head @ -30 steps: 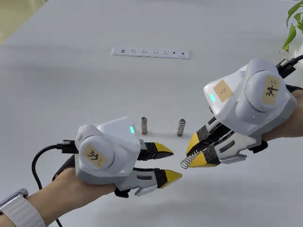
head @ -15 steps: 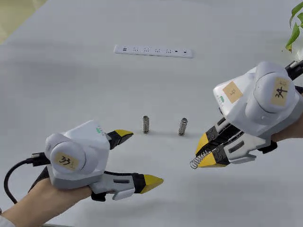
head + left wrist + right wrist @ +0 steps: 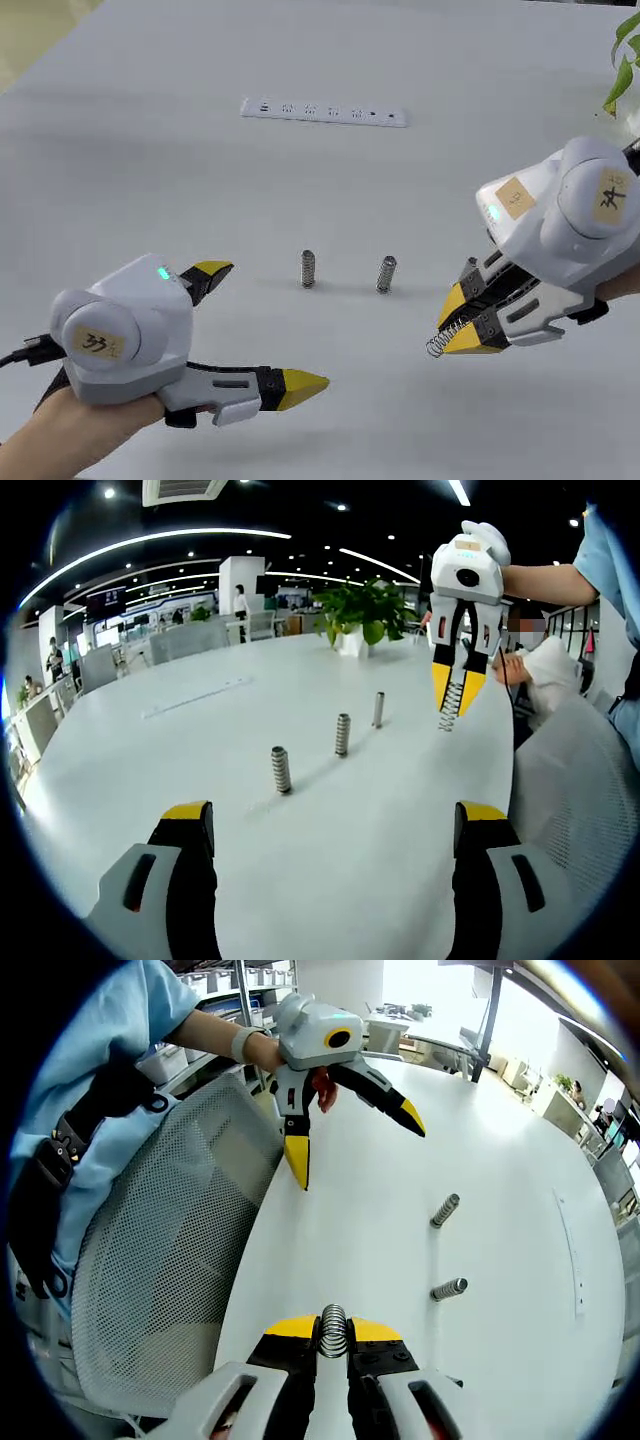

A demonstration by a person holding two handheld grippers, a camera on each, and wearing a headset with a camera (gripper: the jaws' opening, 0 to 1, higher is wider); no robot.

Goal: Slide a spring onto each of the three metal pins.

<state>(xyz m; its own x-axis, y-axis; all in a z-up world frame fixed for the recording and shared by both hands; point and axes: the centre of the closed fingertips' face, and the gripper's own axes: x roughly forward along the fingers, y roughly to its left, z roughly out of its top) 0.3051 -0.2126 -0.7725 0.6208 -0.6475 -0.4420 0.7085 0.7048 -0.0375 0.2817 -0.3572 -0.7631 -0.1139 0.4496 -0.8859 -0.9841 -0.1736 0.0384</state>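
The right tool (image 3: 333, 1331) clamps a spring (image 3: 333, 1322) between its tips.

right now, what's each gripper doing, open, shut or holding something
left gripper: open, jaws wide apart, holding nothing
right gripper: shut on a spring

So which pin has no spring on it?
The far pin, beside the right gripper: smooth shaft, while the middle pin and near pin look coiled.
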